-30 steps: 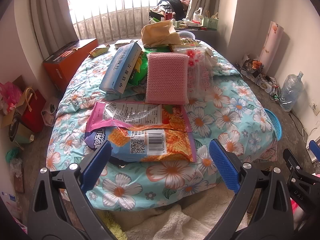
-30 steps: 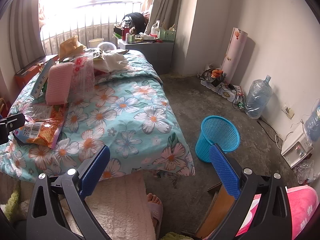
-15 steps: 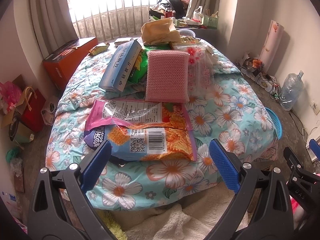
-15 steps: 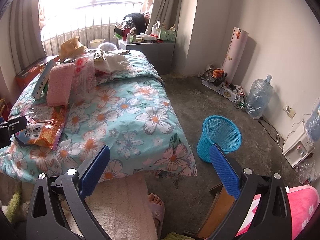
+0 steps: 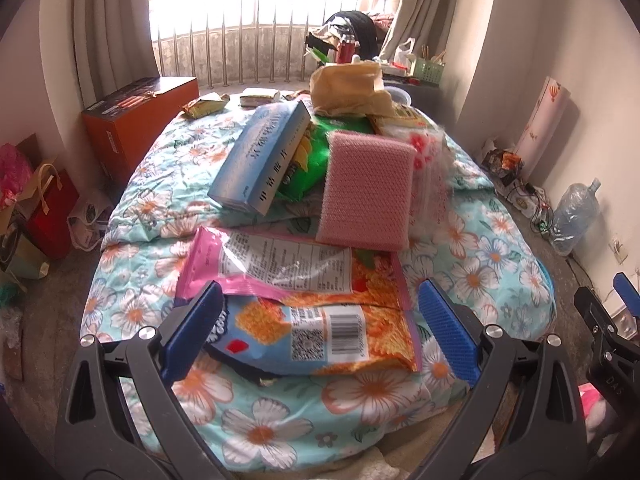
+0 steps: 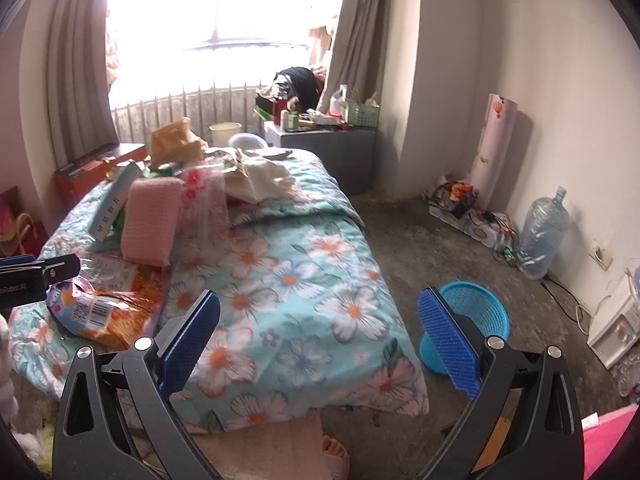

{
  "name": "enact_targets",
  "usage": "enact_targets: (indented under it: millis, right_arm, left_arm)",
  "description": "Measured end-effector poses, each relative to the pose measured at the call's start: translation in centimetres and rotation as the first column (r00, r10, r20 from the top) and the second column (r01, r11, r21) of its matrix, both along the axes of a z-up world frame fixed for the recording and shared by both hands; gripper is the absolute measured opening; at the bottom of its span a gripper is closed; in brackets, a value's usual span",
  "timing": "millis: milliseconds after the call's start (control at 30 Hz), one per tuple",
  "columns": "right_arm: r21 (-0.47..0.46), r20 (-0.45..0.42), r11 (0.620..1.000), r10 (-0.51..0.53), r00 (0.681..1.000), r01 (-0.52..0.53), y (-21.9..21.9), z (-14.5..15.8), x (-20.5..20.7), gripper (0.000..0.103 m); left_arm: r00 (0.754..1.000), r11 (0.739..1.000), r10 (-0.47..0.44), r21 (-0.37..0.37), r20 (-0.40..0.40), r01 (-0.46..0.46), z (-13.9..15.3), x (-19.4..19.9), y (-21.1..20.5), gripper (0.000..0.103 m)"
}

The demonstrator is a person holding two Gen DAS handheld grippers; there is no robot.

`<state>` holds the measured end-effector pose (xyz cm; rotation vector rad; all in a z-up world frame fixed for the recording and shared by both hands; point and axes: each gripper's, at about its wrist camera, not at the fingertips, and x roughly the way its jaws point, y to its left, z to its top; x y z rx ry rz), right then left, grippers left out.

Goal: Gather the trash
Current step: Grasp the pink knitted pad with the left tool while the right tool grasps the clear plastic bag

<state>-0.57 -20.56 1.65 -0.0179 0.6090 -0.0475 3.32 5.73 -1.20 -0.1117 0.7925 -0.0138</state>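
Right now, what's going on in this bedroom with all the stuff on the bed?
A person is clearing trash off the bed with a handheld tool in each hand. The left tool is open, closing in on the orange snack bag at the near edge, not yet gripping it. The right tool is open and empty, hanging over the bed's corner beside the blue wastebasket on the floor. Nothing is collected yet.

Orange snack bag (image 5: 320, 332) flat on bed (image 5: 480, 248)

A floral quilt (image 6: 304, 280) is covering the bed as daylight is pouring through a barred window (image 5: 256, 20). An orange box (image 5: 136, 128) is sitting beside the bed, and a water jug (image 6: 544, 236) is standing against the wall.
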Motion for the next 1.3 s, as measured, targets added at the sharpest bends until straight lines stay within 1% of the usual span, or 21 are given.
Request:
enact_targets:
  millis: [133,233,333,400,467,533,567,633,700,767,867,967,1067,1167,1267,1300]
  right_arm:
    - [0.06,-0.006,0.994,0.091,0.996,-0.091,1.8,0.0,2.1,0.097]
    - [0.149,-0.041,0.975,0.171,0.984,-0.164,3.0,-0.4,4.0,0.097]
    - [0.248,-0.127,0.943,0.26,0.957,-0.224,4.3,-1.0,6.3,0.097]
    - [0.297,-0.147,0.921,0.304,0.941,-0.251,5.2,-1.3,7.6,0.096]
    - [0.327,-0.153,0.904,0.337,0.929,-0.274,6.2,-1.6,8.8,0.092]
    - [0.368,-0.155,0.881,0.373,0.915,-0.297,7.0,-1.9,9.8,0.087]
    - [0.39,-0.157,0.869,0.388,0.908,-0.304,7.3,-2.1,10.3,0.086]
    - [0.423,-0.174,0.855,0.402,0.899,-0.301,7.8,-2.6,11.5,0.081]
    - [0.431,-0.188,0.856,0.394,0.9,-0.284,8.0,-2.8,12.4,0.077]
    - [0.441,-0.183,0.856,0.379,0.907,-0.269,7.7,-2.6,13.0,0.076]
    - [0.449,-0.153,0.859,0.345,0.926,-0.246,6.2,-2.1,13.8,0.074]
    - [0.481,-0.143,0.848,0.326,0.934,-0.222,4.0,-1.9,15.0,0.073]
    - [0.532,-0.162,0.822,0.335,0.928,-0.204,2.3,-2.8,16.5,0.071]
    - [0.579,-0.173,0.792,0.351,0.92,-0.194,1.1,-4.0,17.8,0.071]
    - [0.64,-0.175,0.741,0.397,0.901,-0.203,0.8,-5.3,19.2,0.071]
    - [0.655,-0.173,0.724,0.423,0.89,-0.216,0.8,-5.7,19.6,0.071]
  left_arm:
    - [0.999,0.999,0.036,-0.039,0.032,-0.034,-0.5,1.4,3.6,0.094]
    - [0.996,0.996,0.07,-0.063,0.055,-0.066,-1.0,2.3,6.2,0.094]
    - [0.994,0.99,0.093,-0.109,0.052,-0.087,-1.5,3.6,8.4,0.094]
    - [0.994,0.984,0.099,-0.153,0.046,-0.091,-1.9,4.4,9.4,0.094]
    - [0.994,0.98,0.1,-0.179,0.053,-0.089,-2.1,5.0,10.0,0.094]
    - [0.993,0.979,0.093,-0.188,0.068,-0.079,-2.1,5.7,10.2,0.094]
    - [0.993,0.979,0.087,-0.19,0.081,-0.07,-2.1,6.0,10.2,0.094]
    - [0.992,0.982,0.078,-0.179,0.103,-0.059,-1.8,6.4,10.3,0.094]
    - [0.991,0.984,0.062,-0.172,0.119,-0.041,-1.5,6.8,10.4,0.094]
    - [0.991,0.984,0.047,-0.175,0.125,-0.025,-1.4,7.0,10.4,0.094]
    - [0.991,0.977,-0.005,-0.211,0.134,0.033,-1.4,7.2,10.0,0.094]
    - [0.986,0.961,-0.076,-0.252,0.147,0.112,-1.3,7.2,8.9,0.094]
    - [0.978,0.943,-0.149,-0.277,0.148,0.186,-1.3,7.4,7.4,0.094]
    - [0.967,0.924,-0.228,-0.286,0.113,0.252,-1.4,8.2,5.4,0.094]
    - [0.958,0.924,-0.275,-0.255,0.079,0.286,-1.5,8.8,3.2,0.094]
    - [0.956,0.924,-0.285,-0.244,0.072,0.294,-1.5,9.0,2.6,0.094]
